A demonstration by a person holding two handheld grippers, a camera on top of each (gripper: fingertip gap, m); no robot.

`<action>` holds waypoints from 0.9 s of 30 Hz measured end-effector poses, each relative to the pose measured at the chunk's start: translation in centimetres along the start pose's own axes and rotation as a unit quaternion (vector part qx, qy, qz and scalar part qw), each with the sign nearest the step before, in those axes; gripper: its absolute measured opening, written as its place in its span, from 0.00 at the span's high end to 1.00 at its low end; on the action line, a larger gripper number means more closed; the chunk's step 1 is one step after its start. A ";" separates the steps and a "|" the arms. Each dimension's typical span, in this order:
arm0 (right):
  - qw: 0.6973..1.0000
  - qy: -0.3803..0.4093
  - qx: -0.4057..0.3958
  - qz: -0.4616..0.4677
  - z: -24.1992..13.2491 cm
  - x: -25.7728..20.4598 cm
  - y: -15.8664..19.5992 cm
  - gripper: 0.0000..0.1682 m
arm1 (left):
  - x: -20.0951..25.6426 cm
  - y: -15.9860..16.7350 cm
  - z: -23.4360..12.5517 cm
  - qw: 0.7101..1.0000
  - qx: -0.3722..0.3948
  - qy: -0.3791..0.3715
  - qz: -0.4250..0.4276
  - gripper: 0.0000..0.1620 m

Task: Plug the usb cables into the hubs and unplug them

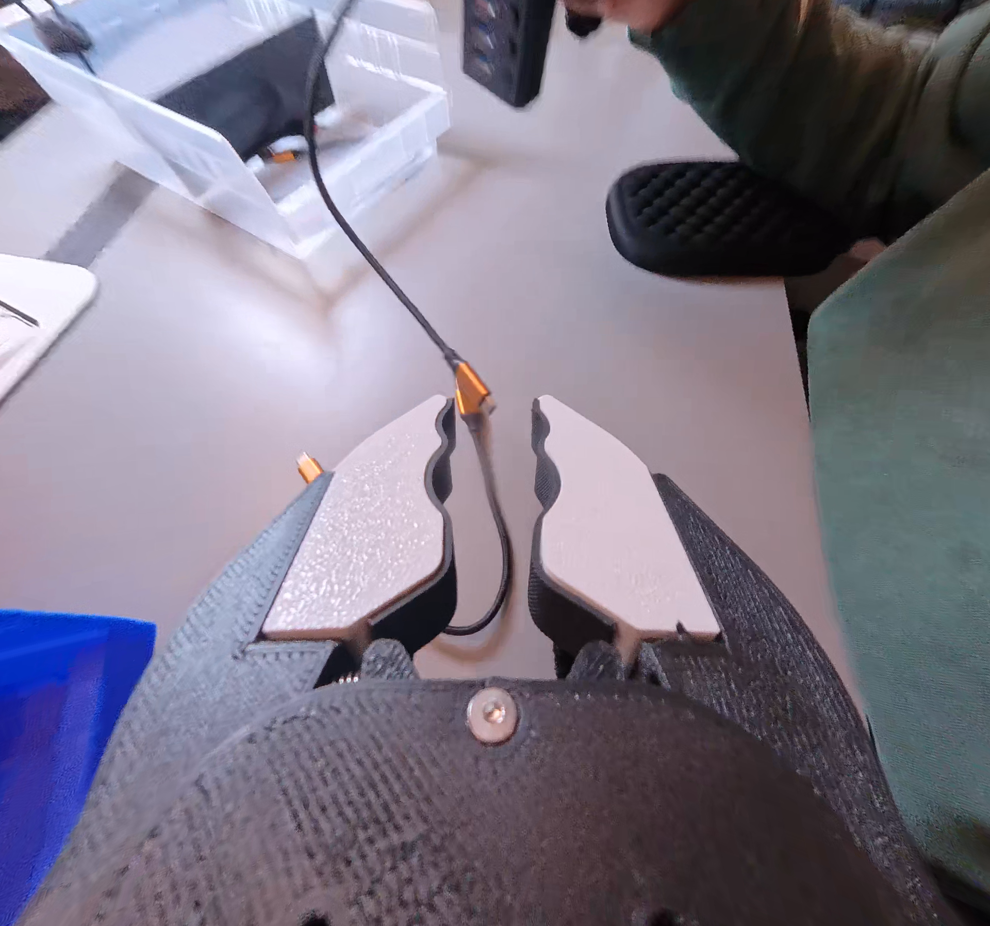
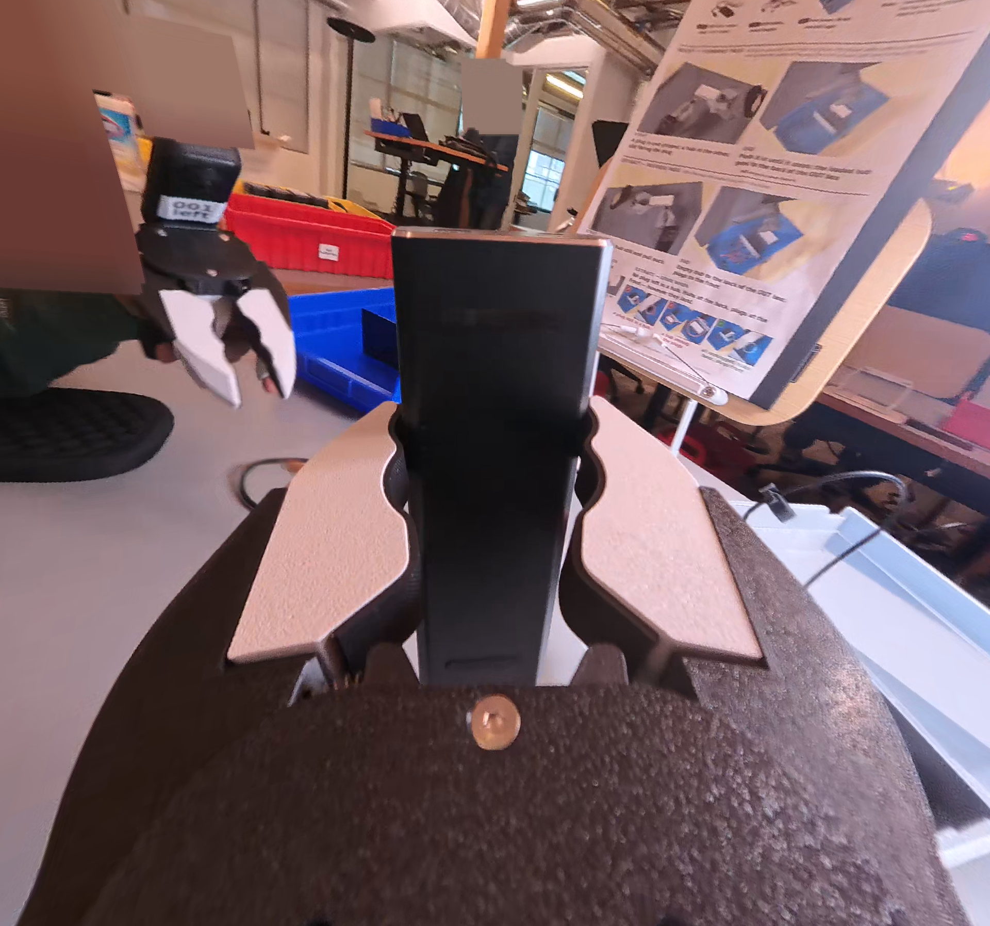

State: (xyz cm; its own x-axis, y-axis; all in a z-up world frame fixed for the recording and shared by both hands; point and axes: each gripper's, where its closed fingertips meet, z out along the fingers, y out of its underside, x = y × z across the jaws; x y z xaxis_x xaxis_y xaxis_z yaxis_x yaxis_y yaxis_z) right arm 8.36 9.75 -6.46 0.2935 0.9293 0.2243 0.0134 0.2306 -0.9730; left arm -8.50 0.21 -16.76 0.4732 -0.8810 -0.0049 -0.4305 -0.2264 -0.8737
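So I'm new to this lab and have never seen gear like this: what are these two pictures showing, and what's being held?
There is no robot here. A person holds a two-finger gripper in each hand, and each gripper has a camera looking forward along its fingers.

The left wrist view looks down at a pale table. The left gripper is open and holds nothing. Just below its tips lies the orange plug of a black cable, which runs up past a clear plastic bin.

The right wrist view looks across the room. The right gripper is shut on a tall black USB hub, held upright. The left gripper appears there too, farther off, beside a blue bin. An instruction board stands behind.

The hub also shows at the top of the left view.
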 end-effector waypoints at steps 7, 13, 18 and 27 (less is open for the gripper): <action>0.990 -0.140 0.004 0.034 2.6 -5.7 1.2 0.63 | -0.5 -5.3 1.6 0.998 0.037 -0.020 0.053 0.78; 0.977 -0.209 -0.016 0.030 5.1 -10.5 2.8 0.63 | 1.9 -5.7 8.0 0.990 -0.042 0.035 0.130 0.79; 0.977 -0.212 -0.035 0.006 5.4 -11.4 3.8 0.64 | 2.5 -5.7 9.1 0.990 -0.027 0.060 0.125 0.90; 0.968 -0.246 -0.036 0.040 5.1 -12.6 4.4 0.64 | 3.2 -5.0 6.9 0.994 0.021 0.090 0.057 0.89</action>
State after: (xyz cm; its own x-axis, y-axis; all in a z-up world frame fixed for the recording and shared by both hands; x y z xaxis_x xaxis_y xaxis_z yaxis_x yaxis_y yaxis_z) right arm -0.20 0.52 -13.27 -0.1941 0.9723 0.1301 0.0816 0.1482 -0.9856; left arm 0.46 1.38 -15.77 0.2760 -0.9609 -0.0216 -0.4386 -0.1059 -0.8924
